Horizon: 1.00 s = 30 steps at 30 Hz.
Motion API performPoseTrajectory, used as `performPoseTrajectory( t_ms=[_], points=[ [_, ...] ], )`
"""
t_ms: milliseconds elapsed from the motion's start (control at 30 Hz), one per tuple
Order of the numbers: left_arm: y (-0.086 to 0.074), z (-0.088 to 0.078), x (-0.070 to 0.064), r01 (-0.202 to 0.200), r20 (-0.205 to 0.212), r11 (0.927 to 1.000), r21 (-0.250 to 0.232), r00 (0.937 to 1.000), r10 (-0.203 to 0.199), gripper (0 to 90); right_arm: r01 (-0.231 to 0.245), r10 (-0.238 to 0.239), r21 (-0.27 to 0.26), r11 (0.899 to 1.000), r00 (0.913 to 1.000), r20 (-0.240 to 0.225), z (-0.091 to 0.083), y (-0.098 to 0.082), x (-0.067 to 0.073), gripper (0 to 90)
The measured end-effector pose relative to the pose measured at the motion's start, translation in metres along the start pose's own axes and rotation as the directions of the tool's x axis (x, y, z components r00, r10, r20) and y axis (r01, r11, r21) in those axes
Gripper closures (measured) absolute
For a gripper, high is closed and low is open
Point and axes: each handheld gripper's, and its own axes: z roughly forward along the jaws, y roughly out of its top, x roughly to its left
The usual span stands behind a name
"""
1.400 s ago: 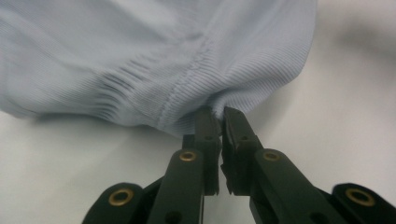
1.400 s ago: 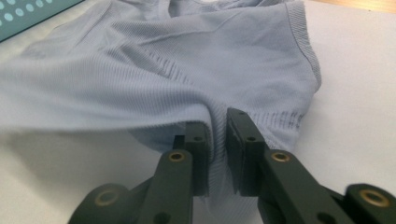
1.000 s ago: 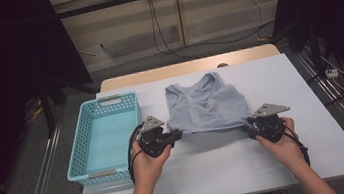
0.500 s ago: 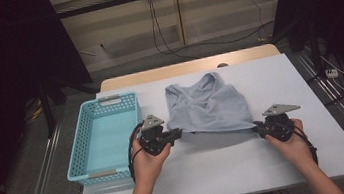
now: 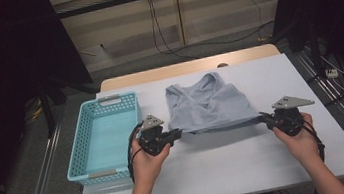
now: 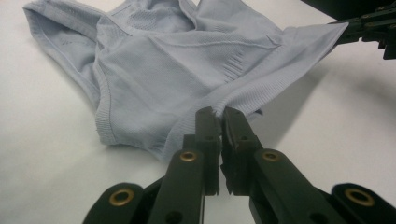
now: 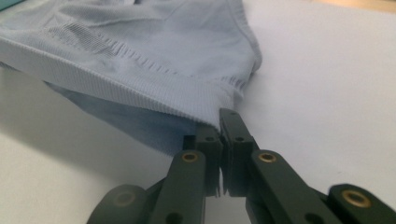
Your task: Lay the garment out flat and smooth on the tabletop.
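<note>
Top [image 5: 209, 104] lies mid counter [image 5: 230, 170], hem toward my edge, basket [image 5: 102, 136] by the left edge. L tongs [image 5: 177, 134] clamped on the hem's left corner; R tongs [image 5: 263, 116] have just been closing, hem's right corner now pinched btwn them. Fabric's light, soft, stretchy, so I hold by the ribbed hem corners; it'll sag mid-span.

Two bare forearms with no sleeves. Each hand carries a black two-jaw gripper: left gripper [image 5: 179, 134], right gripper [image 5: 263, 116]. Both have grey three-cornered top plates, looping black cables, brass-ringed pivots along angular jaw arms and ridged inner jaw faces.
</note>
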Motion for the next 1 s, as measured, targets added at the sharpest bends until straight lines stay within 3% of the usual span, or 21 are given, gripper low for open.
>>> performPoseTrajectory(
  t_ms=[100, 300, 333, 433, 567, 600, 633, 700, 900, 1000],
  points=[
    [-0.002, 0.002, 0.000, 0.002, -0.002, 0.9999, 0.012, 1.0000, -0.002, 86.0, -0.014, 0.014, 0.006, 1.000, 0.9998, -0.011, 0.003, -0.002, 0.001, 85.0],
    [-0.002, 0.002, 0.000, 0.000, -0.003, 0.9999, 0.012, 1.0000, 0.000, 86.0, -0.011, 0.011, 0.036, 0.999, 0.9998, -0.017, 0.010, -0.005, 0.005, 69.3],
    [-0.002, 0.001, 0.000, 0.003, -0.006, 0.9999, 0.011, 1.0000, -0.003, 86.0, -0.005, 0.006, 0.067, 0.998, 0.9998, -0.020, 0.016, -0.008, 0.009, 62.0],
    [-0.003, 0.001, 0.001, 0.006, -0.010, 1.0000, 0.006, 0.9999, -0.006, 86.0, 0.008, -0.006, 0.099, 0.995, 0.9997, -0.024, 0.020, -0.010, 0.012, 56.9],
    [-0.003, 0.000, 0.002, 0.008, -0.010, 0.9999, 0.009, 0.9999, -0.008, 86.0, 0.029, -0.027, 0.121, 0.992, 0.9994, -0.020, 0.021, -0.012, 0.014, 70.5],
    [-0.003, 0.000, 0.002, 0.008, -0.010, 0.9999, 0.009, 0.9999, -0.008, 86.0, 0.029, -0.027, 0.121, 0.992, 0.9994, -0.020, 0.021, -0.012, 0.014, 70.5],
    [-0.003, 0.000, 0.002, 0.009, -0.008, 0.9999, 0.008, 0.9999, -0.009, 86.0, 0.035, -0.032, 0.126, 0.991, 0.9992, -0.022, 0.021, -0.012, 0.012, 82.5],
    [-0.003, 0.000, 0.002, 0.006, -0.008, 0.9999, 0.011, 0.9999, -0.006, 86.0, 0.024, -0.020, 0.133, 0.991, 0.9993, -0.031, 0.020, -0.012, 0.011, 87.8],
    [-0.003, -0.001, 0.003, 0.004, -0.017, 0.9999, 0.012, 0.9998, -0.004, 86.1, 0.037, -0.036, 0.093, 0.995, 0.9992, -0.019, 0.011, -0.003, 0.009, 88.9],
    [-0.004, -0.002, 0.004, 0.009, -0.010, 0.9999, 0.014, 0.9999, -0.009, 86.2, 0.026, -0.026, 0.039, 0.999, 0.9996, -0.006, -0.001, 0.005, 0.003, 88.9]
  ],
)
